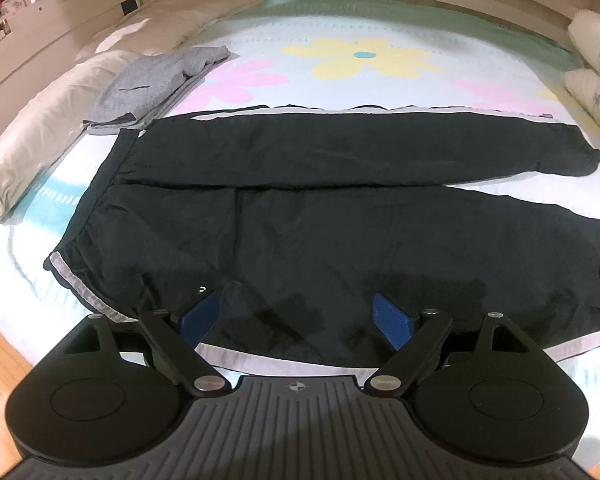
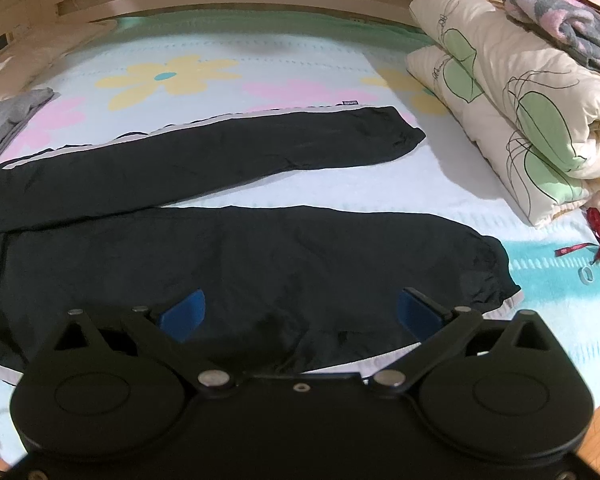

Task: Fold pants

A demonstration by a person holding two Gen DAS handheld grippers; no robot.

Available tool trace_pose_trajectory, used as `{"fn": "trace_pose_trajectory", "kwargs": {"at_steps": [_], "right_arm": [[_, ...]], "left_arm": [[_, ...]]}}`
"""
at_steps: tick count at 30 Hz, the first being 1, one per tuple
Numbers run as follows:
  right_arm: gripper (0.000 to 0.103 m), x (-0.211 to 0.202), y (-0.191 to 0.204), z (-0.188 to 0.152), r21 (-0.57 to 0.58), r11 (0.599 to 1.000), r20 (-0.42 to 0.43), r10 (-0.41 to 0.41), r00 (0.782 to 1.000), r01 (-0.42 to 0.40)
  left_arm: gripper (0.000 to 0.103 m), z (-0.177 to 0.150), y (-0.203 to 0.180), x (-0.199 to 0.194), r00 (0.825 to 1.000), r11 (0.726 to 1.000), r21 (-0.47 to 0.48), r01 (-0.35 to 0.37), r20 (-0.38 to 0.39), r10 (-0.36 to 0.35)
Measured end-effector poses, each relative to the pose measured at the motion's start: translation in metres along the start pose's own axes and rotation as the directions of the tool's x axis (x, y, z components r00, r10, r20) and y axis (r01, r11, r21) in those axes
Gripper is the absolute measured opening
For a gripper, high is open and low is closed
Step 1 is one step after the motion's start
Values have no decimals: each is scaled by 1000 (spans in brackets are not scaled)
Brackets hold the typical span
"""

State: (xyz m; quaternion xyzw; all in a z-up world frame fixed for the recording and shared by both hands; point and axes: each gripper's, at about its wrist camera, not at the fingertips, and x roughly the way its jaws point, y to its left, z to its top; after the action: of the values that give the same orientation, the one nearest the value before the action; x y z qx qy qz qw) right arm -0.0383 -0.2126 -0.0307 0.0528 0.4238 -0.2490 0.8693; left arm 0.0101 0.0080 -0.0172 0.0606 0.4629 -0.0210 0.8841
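Observation:
Black pants [image 1: 300, 216] with a light grey side stripe lie flat on the bed, waistband at the left and both legs spread out to the right. My left gripper [image 1: 296, 312] is open with its blue pads wide apart, just above the near leg's upper part close to the near stripe. In the right wrist view the pants [image 2: 260, 256] show both legs, with the cuffs at the right. My right gripper [image 2: 300, 310] is open and empty over the lower part of the near leg, close to its near edge.
A folded grey garment [image 1: 156, 84] lies beyond the waistband. White pillows [image 1: 48, 132] line the left side. A folded floral quilt [image 2: 512, 112] is stacked at the right, with red ribbon [image 2: 592, 240] near it. The flower-print bedsheet [image 1: 360, 56] stretches to the wooden headboard.

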Motion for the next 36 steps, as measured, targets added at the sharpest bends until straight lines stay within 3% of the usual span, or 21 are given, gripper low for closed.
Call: {"fn": "trace_pose_trajectory", "kwargs": {"at_steps": [36], "right_arm": [[102, 3, 8, -3, -56, 998, -15, 34, 999, -35]], "left_arm": [[84, -2, -2, 8, 999, 1000, 12, -3, -37, 3]]}}
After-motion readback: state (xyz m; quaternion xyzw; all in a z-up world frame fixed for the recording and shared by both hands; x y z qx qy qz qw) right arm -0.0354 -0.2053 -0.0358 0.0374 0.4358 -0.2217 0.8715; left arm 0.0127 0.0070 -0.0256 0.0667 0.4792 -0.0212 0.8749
